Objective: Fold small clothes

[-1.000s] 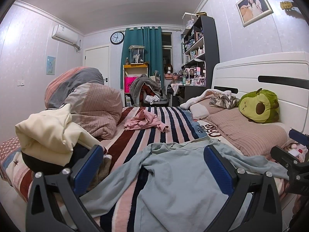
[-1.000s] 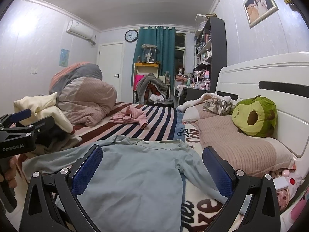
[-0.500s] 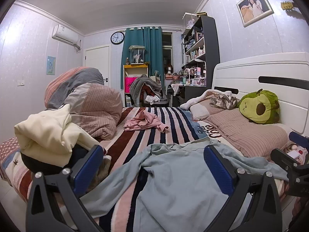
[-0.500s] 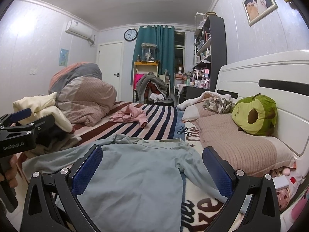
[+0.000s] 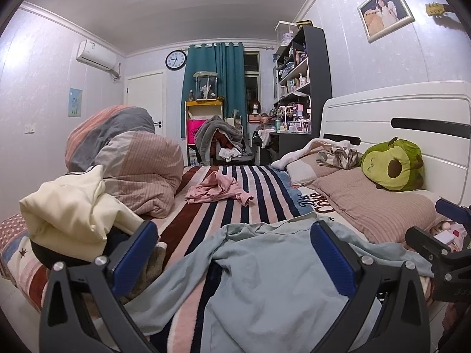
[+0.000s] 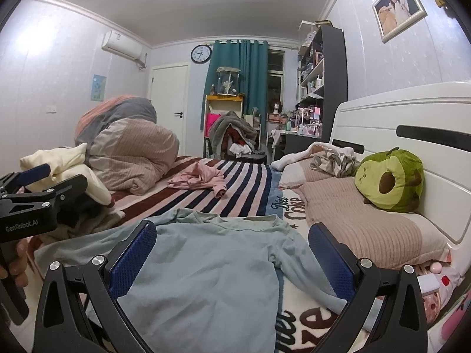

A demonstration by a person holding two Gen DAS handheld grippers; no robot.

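Pale blue long-sleeved cotton top (image 6: 206, 267) spread flat on the striped fleece blanket (image 5: 235, 188), directly beneath both claws. Left gripper (image 5: 232, 253) released, fingers wide apart above it; right gripper (image 6: 232, 253) likewise released. Crumpled pink garment (image 5: 217, 189) well ahead.

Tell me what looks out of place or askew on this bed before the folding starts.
The light blue top lies rumpled rather than flat, with one sleeve trailing off toward the bed's edge. A pink garment sits crumpled mid-bed on the striped blanket. Both the left gripper and right gripper are open and hold nothing.
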